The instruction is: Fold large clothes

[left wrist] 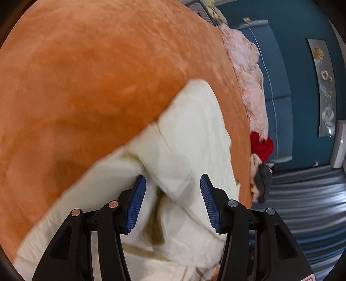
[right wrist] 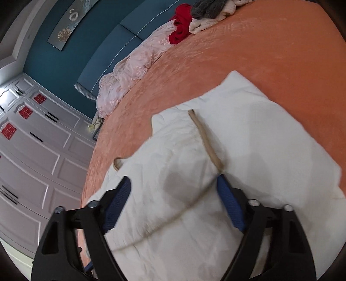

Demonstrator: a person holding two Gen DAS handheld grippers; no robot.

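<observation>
A large cream-white quilted garment (left wrist: 190, 138) with tan trim lies spread on the orange bedspread (left wrist: 97, 75). My left gripper (left wrist: 172, 183) is open just above a fold of it, blue pads either side of the cloth, holding nothing. In the right wrist view the same garment (right wrist: 248, 140) fills the foreground, with a tan strip (right wrist: 205, 138) running across it. My right gripper (right wrist: 173, 183) is open wide over the garment, its right pad (right wrist: 229, 201) close to the tan strip. The bedspread (right wrist: 248, 54) shows beyond.
A pile of clothes lies along the bed's far edge: a pink lacy item (right wrist: 134, 64), a red one (right wrist: 180, 28), and grey and cream ones (right wrist: 207, 10). A blue headboard (right wrist: 103, 56) and white wardrobe doors (right wrist: 32, 140) stand beyond. Floor (left wrist: 302, 205) shows beside the bed.
</observation>
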